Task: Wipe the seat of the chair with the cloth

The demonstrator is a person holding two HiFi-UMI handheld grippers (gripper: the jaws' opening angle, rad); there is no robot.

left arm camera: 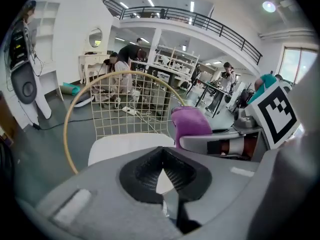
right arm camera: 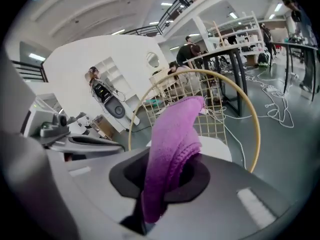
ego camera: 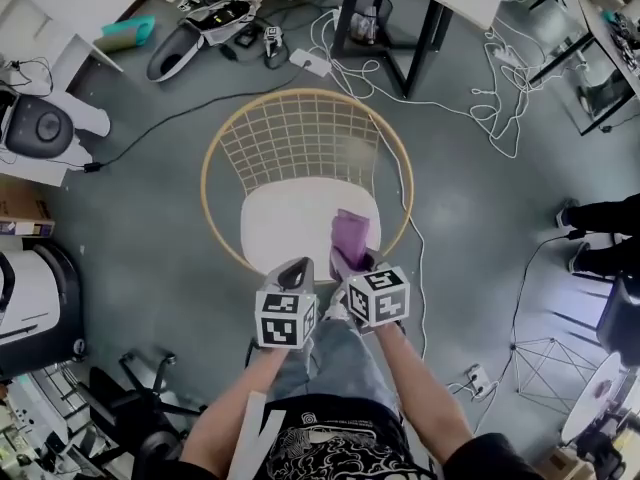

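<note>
A round chair with a gold wire back (ego camera: 300, 148) and a white seat (ego camera: 290, 223) stands on the grey floor in the head view. My right gripper (ego camera: 345, 263) is shut on a purple cloth (ego camera: 351, 238), which hangs over the seat's front right part. In the right gripper view the cloth (right arm camera: 172, 154) rises folded out of the jaws, in front of the chair (right arm camera: 235, 109). My left gripper (ego camera: 297, 271) is shut and holds nothing, at the seat's front edge. The left gripper view shows the seat (left arm camera: 125, 144) ahead and the cloth (left arm camera: 190, 124) to the right.
White cables (ego camera: 480, 88) trail over the floor behind the chair, near a black-legged table (ego camera: 420, 8). A vacuum-like device (ego camera: 195, 33) lies at the back left. A black office chair (ego camera: 120, 398) sits at my left. A person's shoes (ego camera: 580, 233) show at the right edge.
</note>
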